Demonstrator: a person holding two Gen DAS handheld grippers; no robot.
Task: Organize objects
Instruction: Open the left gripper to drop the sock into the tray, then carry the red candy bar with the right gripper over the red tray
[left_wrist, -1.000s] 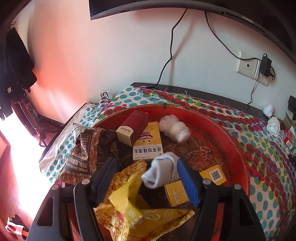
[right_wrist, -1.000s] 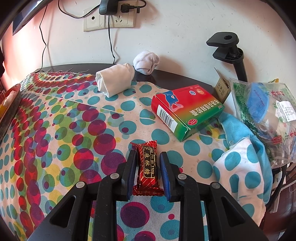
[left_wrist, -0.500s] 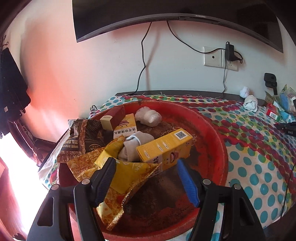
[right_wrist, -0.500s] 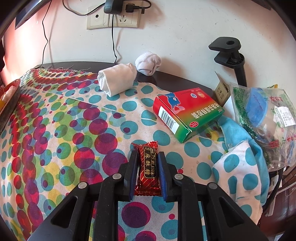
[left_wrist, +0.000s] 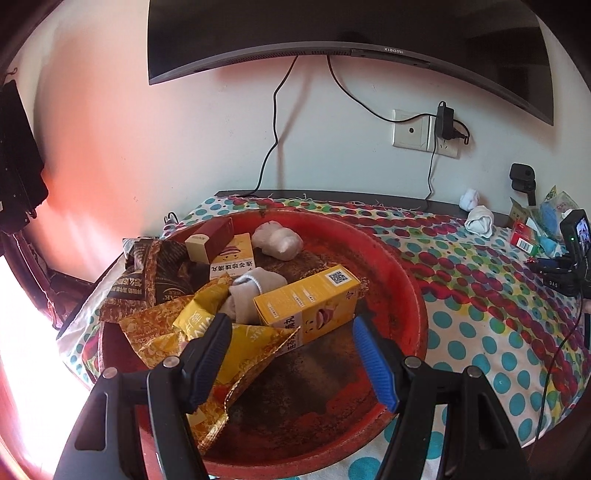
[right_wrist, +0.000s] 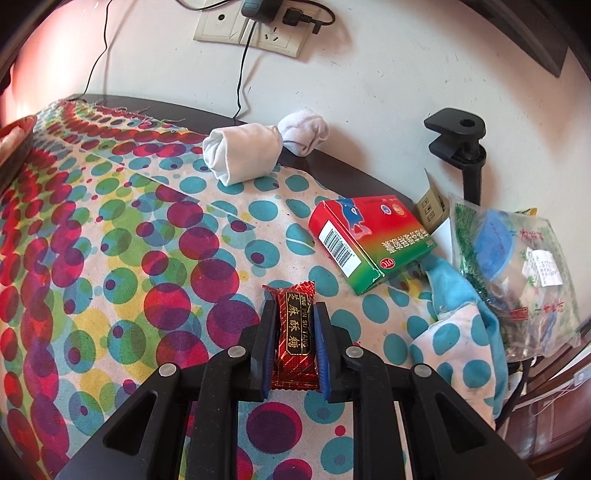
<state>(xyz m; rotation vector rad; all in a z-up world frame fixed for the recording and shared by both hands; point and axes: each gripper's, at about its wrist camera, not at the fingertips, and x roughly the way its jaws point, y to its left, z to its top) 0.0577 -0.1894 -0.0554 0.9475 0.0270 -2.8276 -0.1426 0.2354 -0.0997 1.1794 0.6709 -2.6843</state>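
The right gripper (right_wrist: 293, 347) has its jaws drawn in as far as they go, pads pressing both long sides of the red candy wrapper (right_wrist: 294, 338). The candy lies flat on the spotted cloth (right_wrist: 110, 258), toward the cloth's right edge, just short of the red-and-green medicine box (right_wrist: 365, 240) and well apart from the rolled white sock (right_wrist: 242, 153) near the back edge.

Handling judgement: the candy is likely light and small, with a thin crinkly foil wrapper over a firmer centre. The foil is probably slippery and gives under pressure, so hold across the thick middle, not the crimped ends (the ends flatten and would slide out). The present hold sits on the middle and looks adequate for a lift; the contents may be brittle, so extra squeeze is not advised.

The left gripper (left_wrist: 291, 354) stands roughly two-thirds open and holds nothing. It hangs over the near part of the red basin (left_wrist: 413, 295), which sits at the cloth's left end. The yellow box (left_wrist: 306, 306) and yellow snack bag (left_wrist: 243, 343) lie beyond and partly between the fingers, untouched as far as can be seen.

The basin already holds boxes, bags and a sock, so it is the probable destination
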